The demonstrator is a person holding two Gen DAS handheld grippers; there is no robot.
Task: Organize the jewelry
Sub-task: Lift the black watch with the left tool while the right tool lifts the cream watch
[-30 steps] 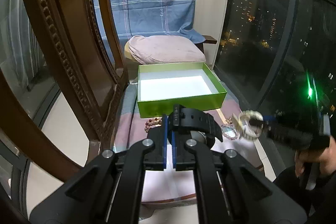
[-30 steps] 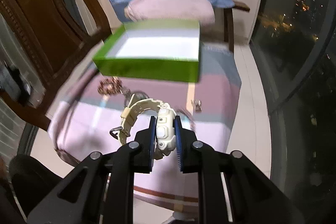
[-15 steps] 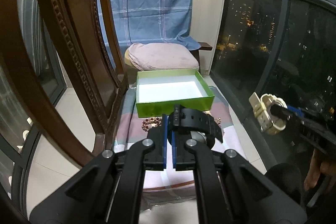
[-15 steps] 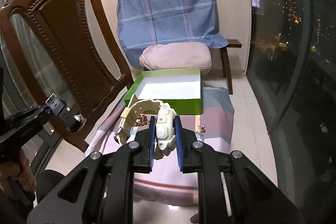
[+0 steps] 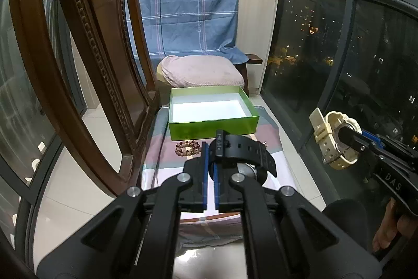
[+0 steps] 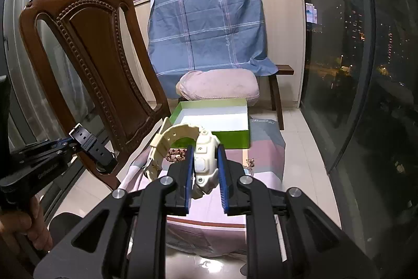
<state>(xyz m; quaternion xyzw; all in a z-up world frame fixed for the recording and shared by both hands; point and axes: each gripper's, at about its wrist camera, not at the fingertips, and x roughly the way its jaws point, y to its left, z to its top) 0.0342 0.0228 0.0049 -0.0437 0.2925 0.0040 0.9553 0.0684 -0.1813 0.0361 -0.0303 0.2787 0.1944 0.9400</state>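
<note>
My left gripper (image 5: 210, 148) is shut on the strap of a black watch (image 5: 243, 151), held in the air above the striped cloth (image 5: 167, 161). The same black watch (image 6: 91, 144) shows at the left of the right wrist view. My right gripper (image 6: 205, 153) is shut on the case of a cream watch (image 6: 203, 156), also lifted; the cream watch (image 5: 331, 137) appears at the right of the left wrist view. An open green box (image 5: 211, 113) with a white inside sits empty at the cloth's far end. A brown bead bracelet (image 5: 186, 147) lies in front of the green box (image 6: 216, 122).
A carved wooden chair back (image 6: 86, 54) rises on the left. Beyond the box are a pink cushion (image 5: 201, 69) and a blue checked sheet (image 6: 209, 25). Dark window glass (image 5: 365, 56) runs along the right. Small beads (image 6: 250, 162) lie on the cloth.
Both grippers have risen and drawn back from the cloth with their watches; the box looks smaller and farther. The right view tilted up from the cloth to the room.
</note>
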